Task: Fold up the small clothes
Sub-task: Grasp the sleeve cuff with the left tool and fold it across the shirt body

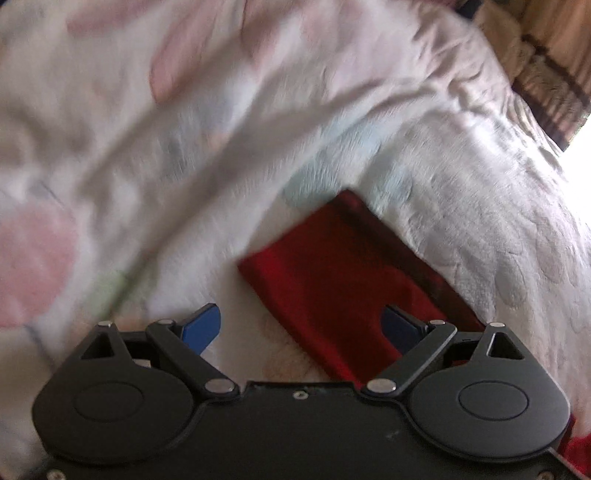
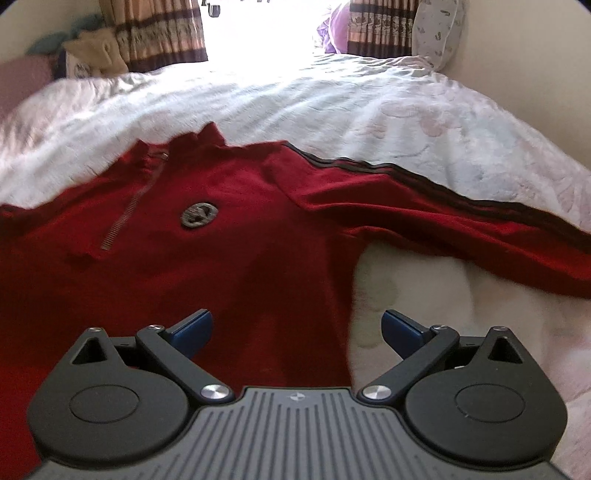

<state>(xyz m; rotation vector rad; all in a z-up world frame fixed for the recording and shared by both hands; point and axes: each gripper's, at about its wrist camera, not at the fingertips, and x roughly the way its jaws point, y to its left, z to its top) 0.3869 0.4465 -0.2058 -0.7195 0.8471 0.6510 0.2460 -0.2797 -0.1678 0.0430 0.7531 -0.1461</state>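
Left gripper (image 1: 301, 325) sat over a sleeve end (image 1: 332, 284), fingers (image 1: 203, 325) spread, nothing held. Right gripper (image 2: 297, 328) hung over the top's (image 2: 207, 236) lower body, fingers likewise released. Red top lay flat, front up, on the bed (image 2: 332, 103), sleeve (image 2: 461, 221) stretched right. Fabric looked soft, light and limp, liable to sag. Best pinched at cuff and hem corner.

Bed covered by pale quilt (image 2: 332, 110) with faint pink and blue print, wrinkled. Striped brown curtains (image 2: 162, 33) flank an overexposed bright window (image 2: 262, 33). Pillow (image 2: 436, 33) at far right against plain cream wall (image 2: 524, 55).
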